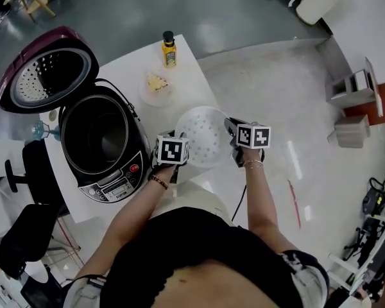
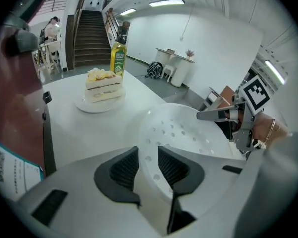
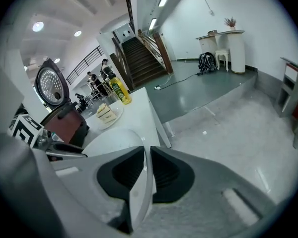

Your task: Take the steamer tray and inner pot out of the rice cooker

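My left gripper (image 2: 148, 155) and right gripper (image 3: 146, 155) pinch the rim of the steamer tray (image 1: 205, 136), clear of the rice cooker (image 1: 112, 179); the inner pot (image 1: 93, 133) is not yet out.

Reads as smooth, matt white plastic in the steamer tray (image 1: 204, 136), against ribbed black rubbery jaws set in the matt grey plastic of the left gripper (image 2: 148, 157) and right gripper (image 3: 147, 160). Shows glossy maroon and black casing on the rice cooker (image 1: 140, 144), a dark, dull-sheened inner pot (image 1: 93, 133) and perforated bare metal inside the lid (image 1: 50, 76). Gleams on the polished floor (image 1: 276, 98), less on the smooth white table (image 1: 187, 69).
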The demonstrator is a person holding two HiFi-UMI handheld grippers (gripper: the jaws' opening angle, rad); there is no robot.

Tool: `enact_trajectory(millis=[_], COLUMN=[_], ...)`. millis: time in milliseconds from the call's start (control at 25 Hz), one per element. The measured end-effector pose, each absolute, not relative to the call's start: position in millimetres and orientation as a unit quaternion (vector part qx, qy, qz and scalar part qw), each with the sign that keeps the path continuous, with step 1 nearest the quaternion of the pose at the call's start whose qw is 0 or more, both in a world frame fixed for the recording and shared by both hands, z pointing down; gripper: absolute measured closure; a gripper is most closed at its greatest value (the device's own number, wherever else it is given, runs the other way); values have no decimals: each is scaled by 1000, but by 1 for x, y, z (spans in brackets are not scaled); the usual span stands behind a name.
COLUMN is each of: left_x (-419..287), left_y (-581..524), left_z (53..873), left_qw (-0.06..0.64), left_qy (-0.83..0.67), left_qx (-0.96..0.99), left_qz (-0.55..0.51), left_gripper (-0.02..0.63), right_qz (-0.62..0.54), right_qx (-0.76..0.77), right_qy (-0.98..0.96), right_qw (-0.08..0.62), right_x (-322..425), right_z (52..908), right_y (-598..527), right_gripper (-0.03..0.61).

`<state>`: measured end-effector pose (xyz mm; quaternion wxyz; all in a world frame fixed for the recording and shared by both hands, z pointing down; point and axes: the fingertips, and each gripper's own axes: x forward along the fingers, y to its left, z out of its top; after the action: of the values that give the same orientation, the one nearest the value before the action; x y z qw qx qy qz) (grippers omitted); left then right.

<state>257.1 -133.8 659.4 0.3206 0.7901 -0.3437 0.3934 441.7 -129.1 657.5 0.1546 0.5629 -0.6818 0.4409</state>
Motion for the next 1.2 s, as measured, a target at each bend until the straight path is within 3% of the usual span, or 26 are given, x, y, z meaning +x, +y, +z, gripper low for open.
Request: enact_trajectory(millis=[120,320,400,520,880,1200], left_x=[260,261,265,268,272,236], left_y=[-132,-129,-124,-118,-101,-83], left_z=[658,640,624,603,559,388], left_qw=[314,287,259,245,243,230], left_qy=[-335,-340,-333,-325,-296,-279], left_qx=[796,808,824,840,867,923], left_qz=[395,385,378,359,319,132], left_gripper=[439,375,372,372,373,373], right_qz=[441,424,421,422,411,290], right_qx=[562,568,571,571,591,600], right_qy=[-683,-687,-687,-687,-672,-726], right_qw=[151,161,160,156,173,170], right_x=[444,442,443,443,447,430], right_z=[661,665,666,663,656,559], right_y=[-127,-126,-125,-123,-119,-132], right_gripper=[542,543,533,462,451,433])
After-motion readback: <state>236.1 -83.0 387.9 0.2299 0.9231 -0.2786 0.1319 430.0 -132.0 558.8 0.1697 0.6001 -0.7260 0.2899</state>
